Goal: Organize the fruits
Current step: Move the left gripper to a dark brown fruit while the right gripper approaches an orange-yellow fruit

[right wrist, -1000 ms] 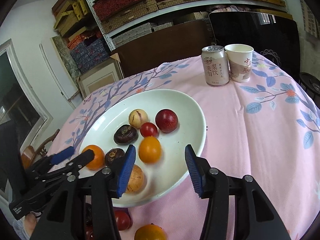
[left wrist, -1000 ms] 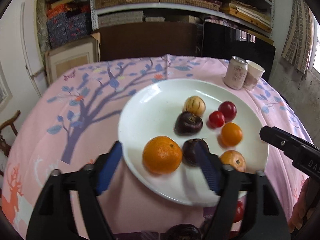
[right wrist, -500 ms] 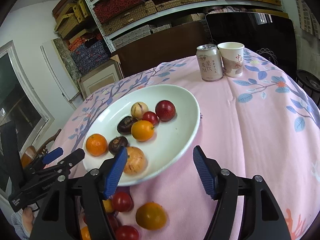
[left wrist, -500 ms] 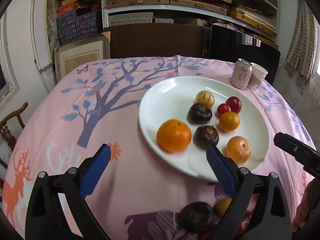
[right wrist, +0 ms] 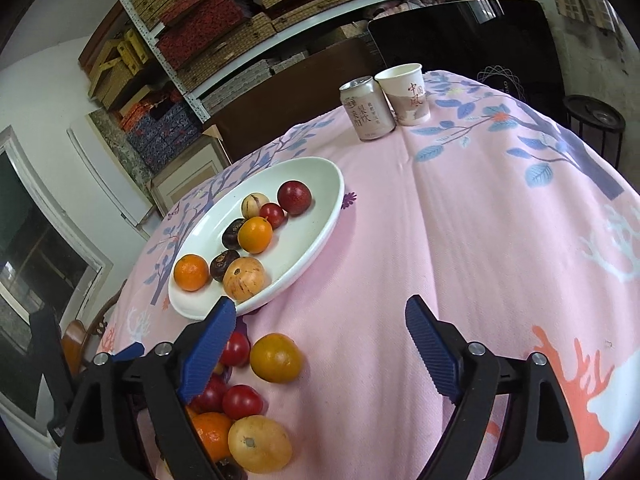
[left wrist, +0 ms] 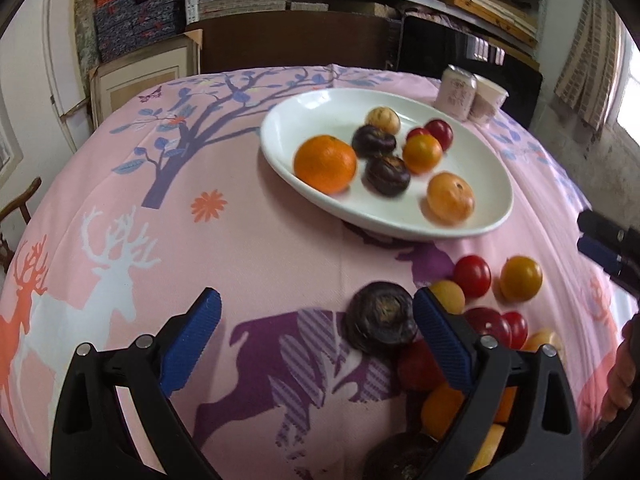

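A white oval plate holds several fruits: an orange, dark purple fruits, an orange-yellow fruit and red plums. More fruits lie loose on the pink cloth near the front edge: a dark purple fruit, red ones and orange-yellow ones. My left gripper is open and empty, low over the cloth, with the dark purple fruit just inside its right finger. My right gripper is open and empty, right of the loose pile.
A drink can and a paper cup stand at the far side of the table. Shelves with boxes line the wall behind. A wooden chair stands at the left.
Both grippers have pulled back from the plate toward the table's front edge. The loose fruit pile has come into view. Both stay open.
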Demonstrator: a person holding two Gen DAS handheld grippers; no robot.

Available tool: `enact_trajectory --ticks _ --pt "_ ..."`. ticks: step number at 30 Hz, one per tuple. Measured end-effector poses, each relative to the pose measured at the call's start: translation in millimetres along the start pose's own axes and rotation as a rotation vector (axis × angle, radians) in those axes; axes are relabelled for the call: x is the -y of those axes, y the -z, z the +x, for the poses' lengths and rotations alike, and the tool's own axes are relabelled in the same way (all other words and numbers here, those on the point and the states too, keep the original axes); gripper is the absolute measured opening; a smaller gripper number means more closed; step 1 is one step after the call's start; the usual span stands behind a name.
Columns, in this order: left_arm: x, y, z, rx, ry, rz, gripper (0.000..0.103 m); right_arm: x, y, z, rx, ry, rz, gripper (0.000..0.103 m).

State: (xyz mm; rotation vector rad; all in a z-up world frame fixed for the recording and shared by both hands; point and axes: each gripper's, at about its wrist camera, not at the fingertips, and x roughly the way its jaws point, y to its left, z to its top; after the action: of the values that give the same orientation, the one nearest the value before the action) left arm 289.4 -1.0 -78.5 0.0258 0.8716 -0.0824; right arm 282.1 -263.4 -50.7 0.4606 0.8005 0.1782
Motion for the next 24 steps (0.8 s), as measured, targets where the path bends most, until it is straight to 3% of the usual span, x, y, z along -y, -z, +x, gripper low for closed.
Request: enact_trajectory --ticks 3,6,12,16,24 --pt "7.8 1.8 4.6 -0.003 -0.046 0.047 0.099 1.0 0.5 0.9 -0.004 0.0 0.002 0.088" --pt "-0.3 0.9 2.4 -0.005 -0.044 0.03 0.099 0.7 1.6 2.2 -0.014 0.001 -0.002 0.088" --pt "-42.7 6.1 -6.6 0.001 -0.204 -0.068 0.099 -2.7 3.4 1.9 -0.018 -0.005 -0.017 0.088" --pt "-57.4 9.0 -7.4 -0.009 -0.143 -0.153 0.099 -8.9 4.0 2.3 -0.014 0.004 -0.047 0.088" --pt "-11.0 13.9 -10.5 0.031 -0.109 0.042 0.099 -20.8 8.9 7.8 -0.039 0.018 -0.114 0.088"
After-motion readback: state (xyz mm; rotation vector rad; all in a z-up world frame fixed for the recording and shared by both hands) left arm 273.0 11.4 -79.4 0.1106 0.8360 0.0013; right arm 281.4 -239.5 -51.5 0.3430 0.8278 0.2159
